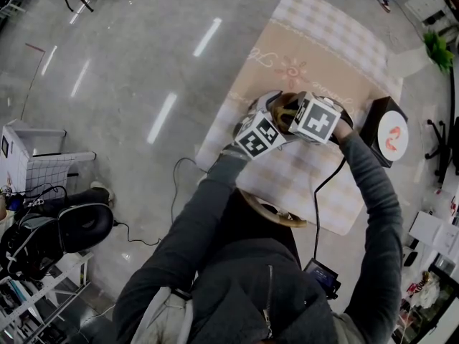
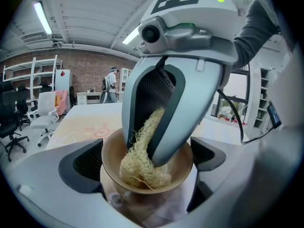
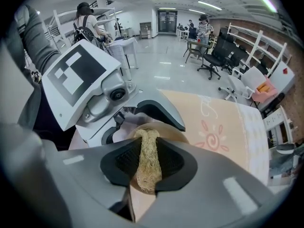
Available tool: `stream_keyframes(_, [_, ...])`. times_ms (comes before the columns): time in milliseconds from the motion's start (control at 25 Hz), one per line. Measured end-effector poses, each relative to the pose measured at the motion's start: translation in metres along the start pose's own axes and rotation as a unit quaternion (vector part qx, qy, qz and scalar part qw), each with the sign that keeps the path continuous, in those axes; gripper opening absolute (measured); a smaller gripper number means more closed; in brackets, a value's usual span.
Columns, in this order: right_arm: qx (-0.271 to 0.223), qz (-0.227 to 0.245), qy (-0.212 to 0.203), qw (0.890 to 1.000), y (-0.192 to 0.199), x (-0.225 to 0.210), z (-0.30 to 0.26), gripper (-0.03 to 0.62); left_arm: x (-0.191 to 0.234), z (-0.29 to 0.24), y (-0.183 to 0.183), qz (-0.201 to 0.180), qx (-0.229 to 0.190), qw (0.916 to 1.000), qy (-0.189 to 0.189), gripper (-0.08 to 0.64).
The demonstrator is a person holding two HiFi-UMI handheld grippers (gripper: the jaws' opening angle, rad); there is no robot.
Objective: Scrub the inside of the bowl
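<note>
Brick walls and shelving framed a table (image 1: 323,41) under a patterned cloth, where a person worked over its middle, somewhat toward the left edge. On the left, the left gripper (image 2: 148,175) stood with its jaws on either side of a tan bowl (image 2: 110,148), pads against the outer wall below the rim, apparently clasping it. The bowl looked wooden: stiff, light and smooth-sided, and likely to twist under scrubbing unless held low on the wall, as it was here. Inside it, a pale loofah scrubber (image 2: 140,163) was bunched against the bottom. Soft, springy and probably almost weightless, it seemed best pinched mid-length with a tuft left free. On the right, the right gripper (image 3: 148,163) did just that, its jaws closed on the fibres and its tips dipping past the bowl's rim from above. What looked like a second bowl (image 1: 276,215) sat at the near edge, and a black box (image 1: 387,135) topped with a white disc stood at the right edge.
</note>
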State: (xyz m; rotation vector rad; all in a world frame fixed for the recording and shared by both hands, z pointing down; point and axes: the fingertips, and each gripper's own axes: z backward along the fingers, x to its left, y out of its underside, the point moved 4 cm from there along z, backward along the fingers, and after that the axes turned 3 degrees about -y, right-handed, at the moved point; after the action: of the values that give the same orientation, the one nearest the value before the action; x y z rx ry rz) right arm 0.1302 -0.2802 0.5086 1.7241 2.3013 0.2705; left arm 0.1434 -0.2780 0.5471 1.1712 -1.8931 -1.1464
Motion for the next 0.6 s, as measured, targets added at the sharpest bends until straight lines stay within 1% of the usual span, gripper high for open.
stream_keyframes(240, [-0.010, -0.009, 0.021, 1.000, -0.004, -0.007, 0.000, 0.075, -0.001, -0.003, 0.000, 0.002, -0.005, 1.0000, 0.001, 0.566])
stream_keyframes(600, [-0.025, -0.019, 0.034, 0.999, -0.010, -0.012, -0.002, 0.074, -0.001, -0.003, -0.002, 0.001, -0.004, 1.0000, 0.000, 0.568])
